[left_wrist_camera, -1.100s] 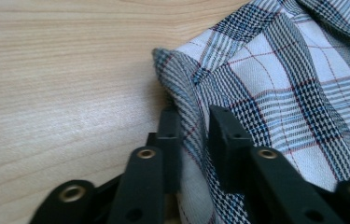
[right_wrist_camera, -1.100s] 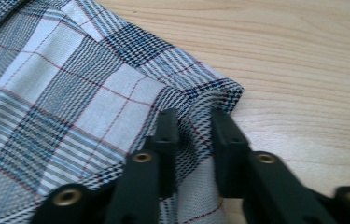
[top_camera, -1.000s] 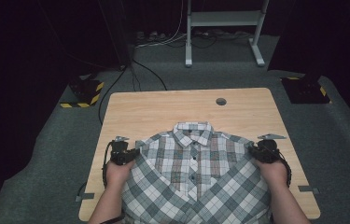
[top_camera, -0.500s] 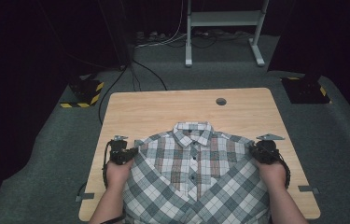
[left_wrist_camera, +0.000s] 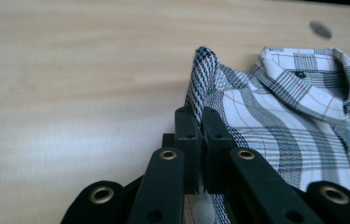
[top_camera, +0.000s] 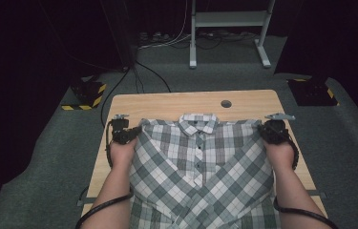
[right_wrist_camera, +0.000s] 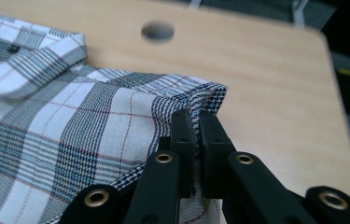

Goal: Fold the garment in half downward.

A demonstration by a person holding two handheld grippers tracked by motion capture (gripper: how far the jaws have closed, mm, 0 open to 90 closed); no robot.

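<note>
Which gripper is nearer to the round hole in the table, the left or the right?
Right. The right gripper sits just right of and below the hole; the left gripper, on the shirt's other shoulder, lies farther.

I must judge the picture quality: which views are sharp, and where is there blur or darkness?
High view: table lit, floor around it dark, the plaid shirt slightly soft. Left gripper view: fabric at the jaws sharp, far table edge blurred. Right gripper view: shirt sharp, the table hole out of focus.

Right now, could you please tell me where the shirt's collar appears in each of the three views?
High view: the collar lies at centre, at the shirt's far edge.
Left gripper view: collar at upper right.
Right gripper view: collar at upper left.
Shared landmark: the round hole in the table, beyond the collar.
</note>
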